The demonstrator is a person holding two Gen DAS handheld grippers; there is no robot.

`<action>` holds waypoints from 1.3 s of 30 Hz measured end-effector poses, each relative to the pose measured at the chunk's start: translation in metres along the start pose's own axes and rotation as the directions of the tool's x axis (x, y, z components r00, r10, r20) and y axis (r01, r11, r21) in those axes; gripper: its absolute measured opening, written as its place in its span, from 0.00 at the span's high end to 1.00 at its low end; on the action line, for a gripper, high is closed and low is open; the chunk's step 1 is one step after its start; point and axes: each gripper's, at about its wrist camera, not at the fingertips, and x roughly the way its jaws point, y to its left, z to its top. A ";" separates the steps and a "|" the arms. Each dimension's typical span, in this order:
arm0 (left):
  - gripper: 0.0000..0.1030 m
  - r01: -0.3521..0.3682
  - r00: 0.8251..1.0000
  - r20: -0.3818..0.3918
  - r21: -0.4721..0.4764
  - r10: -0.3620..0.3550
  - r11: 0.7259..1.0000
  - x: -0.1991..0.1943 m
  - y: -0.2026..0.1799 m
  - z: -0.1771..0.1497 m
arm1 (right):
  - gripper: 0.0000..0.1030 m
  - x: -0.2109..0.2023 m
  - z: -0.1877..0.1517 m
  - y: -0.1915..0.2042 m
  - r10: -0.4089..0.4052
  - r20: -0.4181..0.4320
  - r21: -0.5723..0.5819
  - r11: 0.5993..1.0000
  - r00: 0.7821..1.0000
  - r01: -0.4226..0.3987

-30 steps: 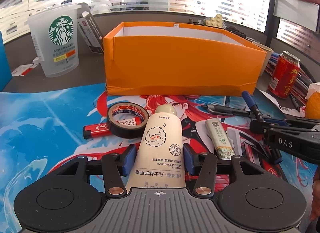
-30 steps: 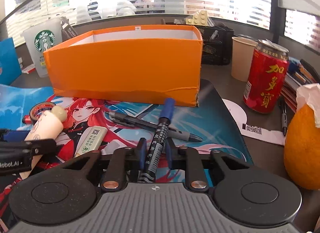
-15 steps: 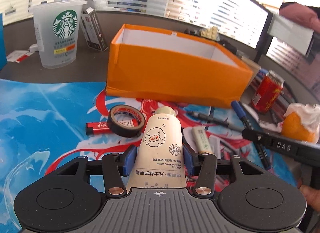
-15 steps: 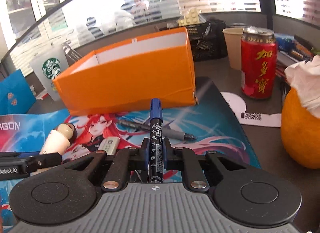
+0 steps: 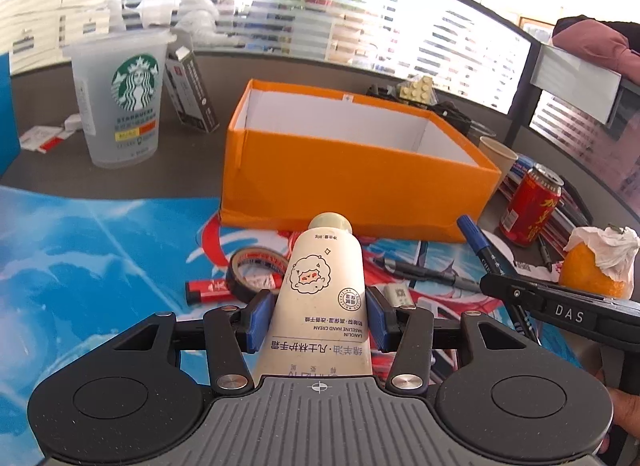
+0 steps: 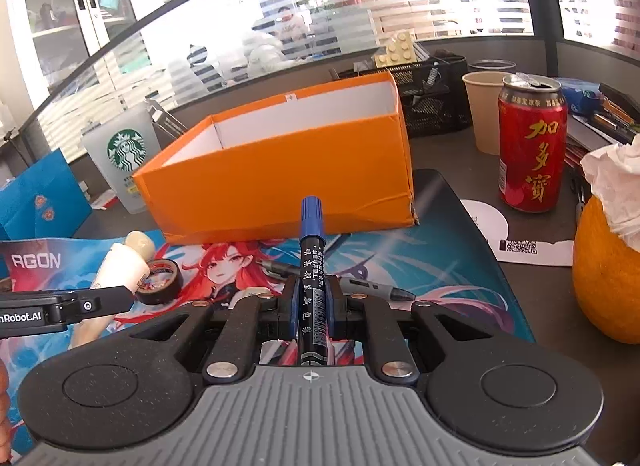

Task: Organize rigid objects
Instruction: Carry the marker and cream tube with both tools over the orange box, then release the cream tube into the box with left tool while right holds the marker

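My left gripper point(image 5: 318, 320) is shut on a cream hand cream tube point(image 5: 322, 290) and holds it above the printed mat, cap pointing at the open orange box point(image 5: 352, 181). My right gripper point(image 6: 311, 306) is shut on a black marker with a blue cap point(image 6: 311, 262), also lifted, in front of the orange box point(image 6: 280, 181). The marker also shows in the left wrist view point(image 5: 486, 252), the tube in the right wrist view point(image 6: 120, 270). On the mat lie a black tape roll point(image 5: 256, 272), a red lighter point(image 5: 208, 289), a grey pen point(image 5: 424, 272) and a small white tube point(image 5: 398, 294).
A Starbucks cup point(image 5: 122, 99) and a dark carton point(image 5: 192, 95) stand behind left of the box. A red can point(image 6: 532, 141), paper cup point(image 6: 486, 109), black mesh organiser point(image 6: 436, 95) and an orange with tissue point(image 6: 608, 262) stand to the right.
Both grippers have risen with the tube and the marker; the views now look down into the orange box from higher up.
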 end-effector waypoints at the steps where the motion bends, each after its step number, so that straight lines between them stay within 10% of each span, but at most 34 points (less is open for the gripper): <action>1: 0.54 -0.002 1.000 0.007 0.004 0.002 1.000 -0.001 -0.001 0.001 | 0.88 -0.001 0.001 0.000 0.005 0.000 0.002 1.000 1.000 -0.005; 28: 0.54 0.010 0.993 0.118 0.010 -0.011 1.000 -0.019 -0.002 0.057 | 0.88 -0.004 0.053 0.034 0.066 0.099 -0.077 0.995 0.993 -0.059; 31: 0.82 0.002 0.989 0.147 0.016 -0.004 1.000 -0.023 0.000 0.070 | 0.88 -0.003 0.062 0.035 0.062 0.111 -0.091 0.994 0.992 -0.052; 39: 0.81 0.023 0.987 0.158 -0.005 -0.022 1.000 -0.017 0.014 0.094 | 0.88 0.010 0.081 0.031 0.057 0.123 -0.095 0.994 0.991 -0.045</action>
